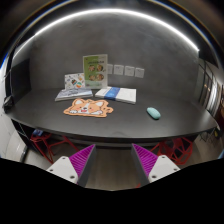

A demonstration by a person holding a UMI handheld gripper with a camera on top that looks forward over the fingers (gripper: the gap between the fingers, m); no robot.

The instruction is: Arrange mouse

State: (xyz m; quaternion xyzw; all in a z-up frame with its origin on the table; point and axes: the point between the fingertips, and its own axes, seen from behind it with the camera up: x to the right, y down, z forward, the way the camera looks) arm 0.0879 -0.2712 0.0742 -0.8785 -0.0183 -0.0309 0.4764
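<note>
Gripper view, contents as seen along the two fingers:

- Gripper: held wide apart, nothing between the fingers; hanging short of the table's near edge, clear of every item.
- Fingers: one at each side, each with a magenta pad on the inner face; red frame parts visible behind them.
- Table: dark top, spanning the scene beyond the fingers.
- Mouse: small, pale teal; lying flat on the table, beyond the right-hand finger, well apart from the gripper and alone on its part of the top.
- Mouse pad: orange with a printed pattern; flat on the table, well apart from the mouse, to its left.
- Books: flat stack with a blue edge, behind the mouse pad; a second flat book just beside it.
- Upright printed card: standing against the wall behind the books; a smaller one beside it.
- Wall sockets: pale row on the wall, right of the cards.
</note>
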